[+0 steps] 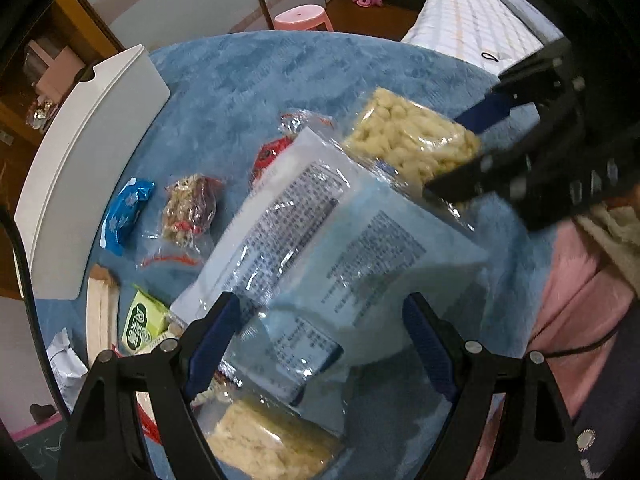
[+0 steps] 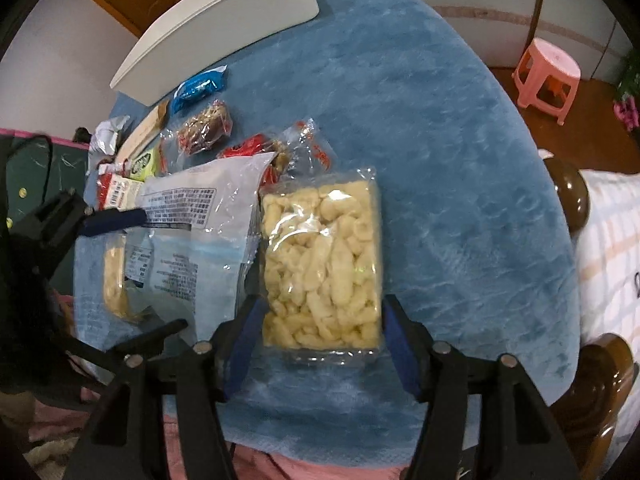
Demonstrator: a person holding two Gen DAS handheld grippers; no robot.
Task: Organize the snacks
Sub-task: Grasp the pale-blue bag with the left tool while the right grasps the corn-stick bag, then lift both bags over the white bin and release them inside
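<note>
A clear pack of pale puffed snacks (image 2: 320, 260) lies flat on the blue tablecloth (image 2: 440, 140). My right gripper (image 2: 322, 346) points down over its near end, open, one blue pad on either side and neither pressing it. Left of it lies a large pale-blue bag with printed text (image 1: 320, 240). My left gripper (image 1: 320, 346) stands open over that bag, which lies between its fingers. The left wrist view shows the right gripper (image 1: 472, 150) straddling the puffed snack pack (image 1: 412, 140). The left gripper (image 2: 134, 276) shows at the left of the right wrist view. Another pale snack pack (image 1: 272, 444) is partly hidden under the bag.
A white bin (image 1: 80, 184) stands at the table's far left edge. Near it lie a blue wrapper (image 1: 128, 212), a nut bar in a clear bag (image 1: 188, 208), a red pack (image 1: 272, 152) and a green pack (image 1: 144, 324). A pink stool (image 2: 548, 76) stands on the floor beyond.
</note>
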